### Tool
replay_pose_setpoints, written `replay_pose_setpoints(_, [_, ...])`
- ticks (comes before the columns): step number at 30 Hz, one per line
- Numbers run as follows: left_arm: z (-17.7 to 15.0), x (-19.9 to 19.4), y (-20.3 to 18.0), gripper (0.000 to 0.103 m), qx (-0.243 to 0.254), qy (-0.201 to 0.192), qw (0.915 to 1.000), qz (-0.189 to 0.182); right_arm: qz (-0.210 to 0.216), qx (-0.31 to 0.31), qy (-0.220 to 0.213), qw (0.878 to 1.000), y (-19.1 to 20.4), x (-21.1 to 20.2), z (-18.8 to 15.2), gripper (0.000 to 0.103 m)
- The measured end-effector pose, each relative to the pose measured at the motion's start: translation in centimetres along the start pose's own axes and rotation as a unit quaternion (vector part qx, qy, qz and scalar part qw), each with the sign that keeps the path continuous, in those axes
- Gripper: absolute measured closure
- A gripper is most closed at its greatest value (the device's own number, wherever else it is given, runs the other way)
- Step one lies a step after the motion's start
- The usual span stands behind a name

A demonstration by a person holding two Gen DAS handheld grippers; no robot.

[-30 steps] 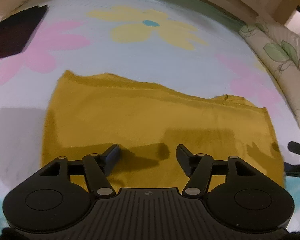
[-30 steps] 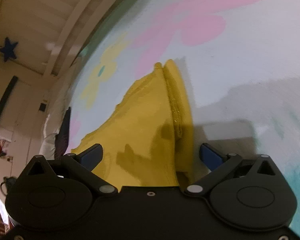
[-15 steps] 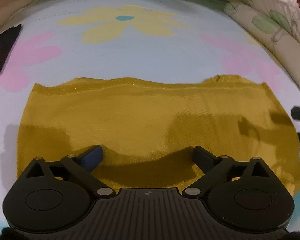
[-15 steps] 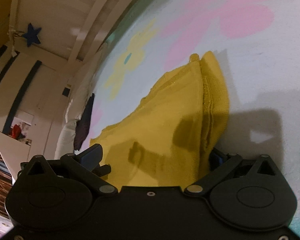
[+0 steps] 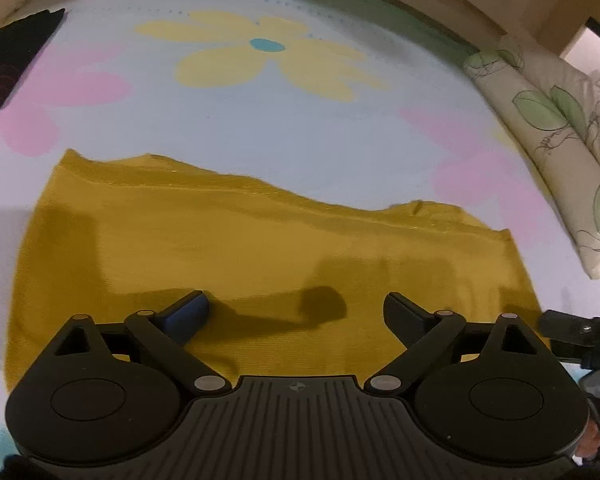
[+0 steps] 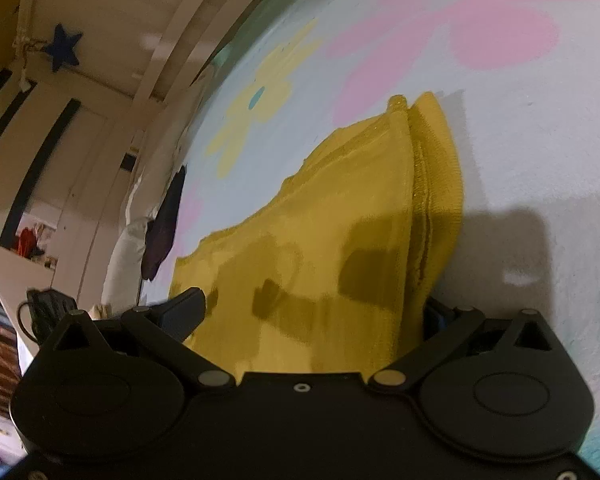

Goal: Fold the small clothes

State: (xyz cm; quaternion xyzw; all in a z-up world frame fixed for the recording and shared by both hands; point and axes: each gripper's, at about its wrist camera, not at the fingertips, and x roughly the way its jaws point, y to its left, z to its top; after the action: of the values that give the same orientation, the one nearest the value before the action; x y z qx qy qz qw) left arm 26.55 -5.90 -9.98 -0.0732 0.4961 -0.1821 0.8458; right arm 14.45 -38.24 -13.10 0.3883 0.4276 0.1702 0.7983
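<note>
The flowered bedspread [image 5: 236,120] is the landmark: pale blue, printed with yellow and pink flowers, it fills both views and lies bare on the far side of the cloth up to the bed's far edge. On it lies the mustard-yellow garment [image 5: 260,248], spread flat and folded into a wide band. Its far edge runs as a wavy line across the spread, with open bedspread beyond it; its left edge stops short of the spread's left side, leaving a strip of bare blue there. In the right wrist view the garment's [image 6: 340,240] thick ribbed hem edge shows doubled layers, and bare bedspread [image 6: 540,160] stretches away on the far side of that edge.

A leaf-printed pillow [image 5: 560,152] lines the bedspread's right border, well apart from the garment. A dark cloth [image 5: 12,68] lies at the spread's far left corner.

The left gripper [image 5: 296,312] hangs over the garment's near part, jaws spread wide after just opening, nothing between them but the flat cloth below. The right gripper [image 6: 312,312] sits at the hem edge, jaws wide apart; the hem covers its right finger, and whether the pads press the cloth I cannot tell.
</note>
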Motion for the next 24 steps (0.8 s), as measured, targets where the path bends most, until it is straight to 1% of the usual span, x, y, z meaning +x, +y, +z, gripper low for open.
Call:
replay_pose_setpoints(2, [-0.1,0.5,-0.9,0.008,0.018,0.004,0.9998,0.004,-0.001,0.0,0.003,1.0,0.0,0.0,0.1,0.0])
replay_pose_setpoints(3, [-0.3,0.9,-1.4,0.008,0.03,0.008,0.9995,0.011,-0.003,0.0,0.004,1.0,0.1,0.1,0.1,0.004])
replay_pose_setpoints(5, [-0.6,1.7,-2.1,0.008,0.053,0.013,0.998,0.031,-0.025,-0.012,0.009,1.0,0.5,0.0,0.2,0.022])
replay_pose_setpoints(6, [-0.8,2.0,-2.6,0.008,0.071,0.014,0.9965,0.042,-0.038,-0.022,0.011,0.999,0.7,-0.1,0.2,0.056])
replay_pose_setpoints(7, [-0.9,2.2,-3.0,0.008,0.086,0.015,0.9949,0.051,-0.055,-0.02,0.02,0.998,0.7,-0.1,0.3,0.075])
replay_pose_setpoints(8, [-0.9,2.2,-3.3,0.008,0.096,0.017,0.9936,0.057,-0.07,-0.002,0.032,0.997,0.3,0.2,0.3,0.077])
replay_pose_setpoints(9, [-0.9,2.1,-3.3,0.011,0.095,0.017,0.9936,0.058,-0.066,0.008,0.028,0.997,0.1,0.1,0.1,0.077])
replay_pose_setpoints(11, [-0.3,1.3,-2.9,0.016,0.073,0.012,0.9962,0.047,-0.076,-0.009,0.029,0.997,0.5,0.1,0.1,0.078])
replay_pose_setpoints(13, [0.5,0.0,-2.3,0.017,0.046,0.011,0.9984,0.031,-0.087,-0.022,0.027,0.996,1.3,-0.1,0.3,0.078])
replay_pose_setpoints(14, [0.9,-0.8,-2.0,0.017,0.039,0.008,0.9987,0.032,-0.091,-0.023,0.024,0.995,1.7,-0.2,0.4,0.078])
replay_pose_setpoints(17, [2.0,-4.5,-0.9,0.017,0.031,-0.023,0.9982,0.046,-0.105,-0.031,0.02,0.994,3.1,-0.5,0.5,0.078])
replay_pose_setpoints(19, [2.2,-6.8,0.1,0.017,0.03,-0.04,0.9972,0.055,-0.113,-0.025,0.022,0.993,3.8,-0.4,0.5,0.078])
replay_pose_setpoints(22, [2.0,-8.9,1.6,0.016,0.029,-0.044,0.9958,0.075,-0.13,-0.035,0.025,0.991,5.2,0.1,0.3,0.078])
replay_pose_setpoints(24, [1.7,-9.4,2.7,0.016,0.025,-0.045,0.9954,0.081,-0.142,-0.044,0.03,0.988,6.3,0.7,0.2,0.078])
